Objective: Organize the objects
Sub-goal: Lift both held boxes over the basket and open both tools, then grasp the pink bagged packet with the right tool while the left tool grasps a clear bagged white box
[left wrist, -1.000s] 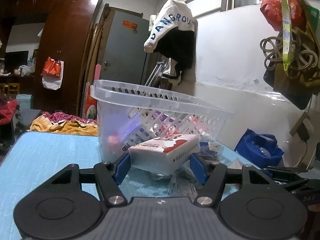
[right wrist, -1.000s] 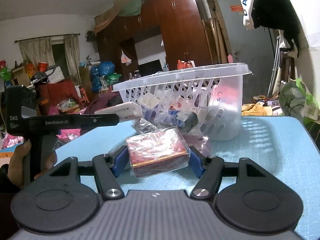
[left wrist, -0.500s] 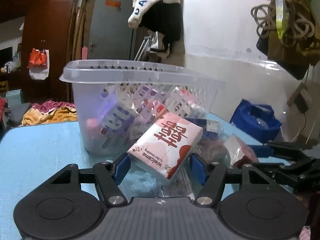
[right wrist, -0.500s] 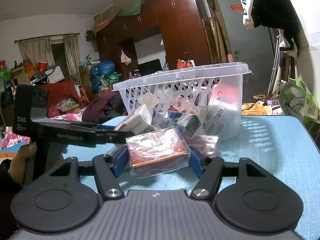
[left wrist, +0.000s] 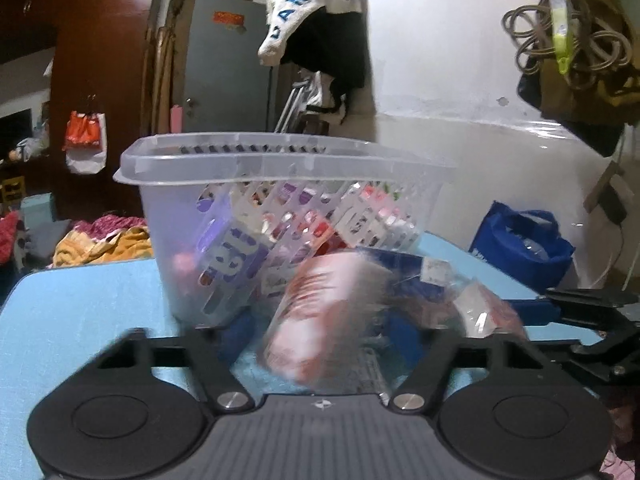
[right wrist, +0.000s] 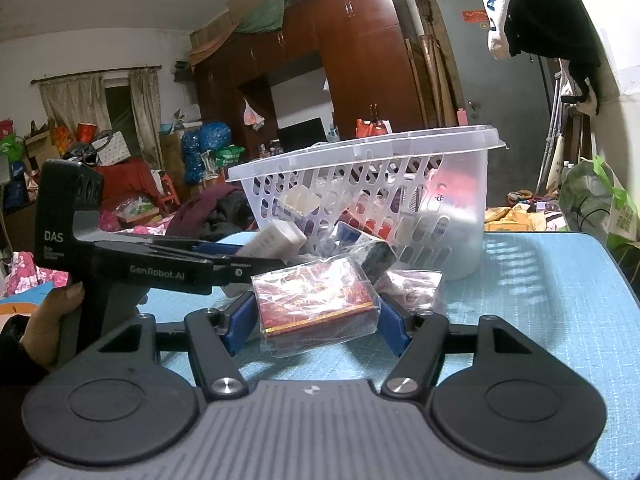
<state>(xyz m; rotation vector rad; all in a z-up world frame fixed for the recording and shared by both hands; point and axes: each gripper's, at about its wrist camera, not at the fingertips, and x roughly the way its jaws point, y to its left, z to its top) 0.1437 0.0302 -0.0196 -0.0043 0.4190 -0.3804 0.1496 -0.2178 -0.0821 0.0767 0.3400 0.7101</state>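
The red box in clear wrap (right wrist: 316, 300) sits on the blue surface (right wrist: 540, 300), clenched between the 2 blue pads of the right tool (right wrist: 316, 322). The white-and-red tissue pack (left wrist: 320, 320) is blurred between the fingers of the left tool (left wrist: 324, 332); I cannot tell if they grip it. Just behind stands the clear slotted basket (right wrist: 460, 216), holding several small packets, with more packets lying against its front.

One clear slotted plastic basket (right wrist: 372, 184); one cellophane-wrapped red box (right wrist: 316, 300); one blurred white-and-red tissue pack (left wrist: 324, 316); two black two-finger grippers (right wrist: 316, 320) (left wrist: 324, 340); basket contents uncountable.
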